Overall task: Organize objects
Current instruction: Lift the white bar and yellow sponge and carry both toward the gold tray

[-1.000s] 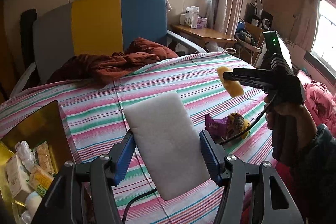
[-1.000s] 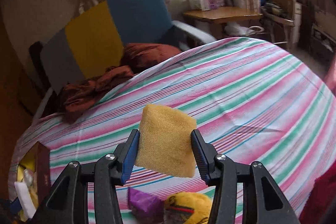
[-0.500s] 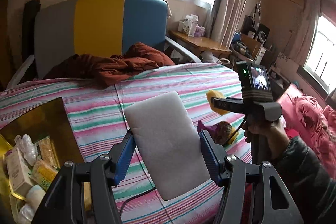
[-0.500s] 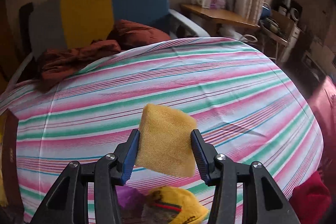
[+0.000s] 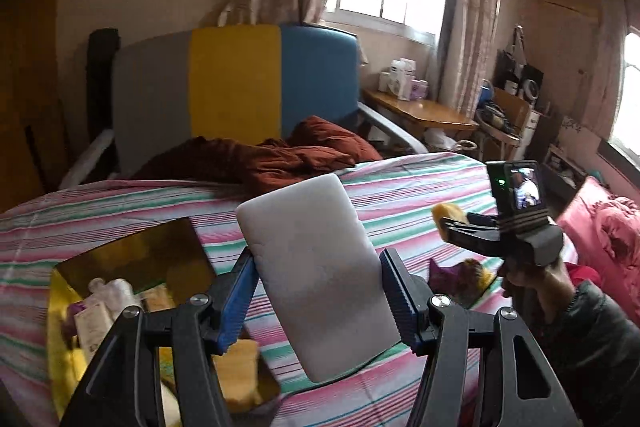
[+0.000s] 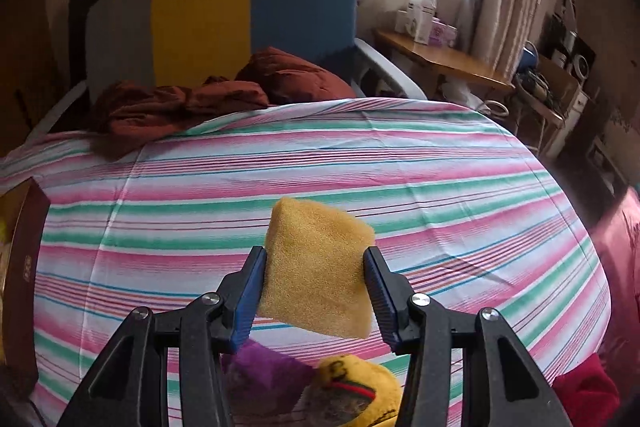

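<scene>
L gripper [image 5: 316,301] clamps white foam pad [image 5: 316,275] over striped bedsheet [image 5: 400,195], above gold box [image 5: 132,259]; R gripper [image 6: 316,297] pinches yellow sponge [image 6: 316,267] above purple packet [image 6: 264,371] & yellow pouch [image 6: 360,387]; pouch print unreadable.

Left gripper [image 5: 316,301]: two black skeletal arms with triangular cut-outs, silver screw heads at the joints, ribbed blue pads [image 5: 237,301] lining the fingers. Right gripper [image 6: 314,301]: identical build; from outside, a black body carrying a small camera [image 5: 518,187] with lit screen and green lamp. Right hand [image 5: 536,285]: bare skin, dark jacket sleeve [image 5: 592,343] behind.
</scene>
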Motion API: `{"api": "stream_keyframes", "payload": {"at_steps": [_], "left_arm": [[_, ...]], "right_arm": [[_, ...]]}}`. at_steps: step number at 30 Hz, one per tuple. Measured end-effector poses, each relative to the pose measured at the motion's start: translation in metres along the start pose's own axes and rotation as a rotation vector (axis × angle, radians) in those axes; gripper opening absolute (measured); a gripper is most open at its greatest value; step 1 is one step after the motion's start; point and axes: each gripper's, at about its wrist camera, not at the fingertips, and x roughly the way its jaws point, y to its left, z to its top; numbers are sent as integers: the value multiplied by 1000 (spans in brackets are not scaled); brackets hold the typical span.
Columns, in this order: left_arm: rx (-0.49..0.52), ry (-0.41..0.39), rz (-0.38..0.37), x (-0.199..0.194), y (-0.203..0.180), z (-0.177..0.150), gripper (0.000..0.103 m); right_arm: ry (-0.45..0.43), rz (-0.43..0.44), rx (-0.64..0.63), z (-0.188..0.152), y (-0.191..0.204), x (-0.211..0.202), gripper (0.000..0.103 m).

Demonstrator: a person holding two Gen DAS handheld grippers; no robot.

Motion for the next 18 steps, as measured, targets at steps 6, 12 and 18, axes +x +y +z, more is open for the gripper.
{"api": "stream_keyframes", "payload": {"at_steps": [6,12,18], "left_arm": [[-9,12,61,-3,21,-7,62],[-24,26,105,-3,41,-16,62],[-54,49,134,-4,59,-28,62]], "right_arm": [[9,71,-36,-3,25,-12,50],[3,170,-63,-5,58,-34,50],[-20,303,-81,-7,96,-64,50]]}}
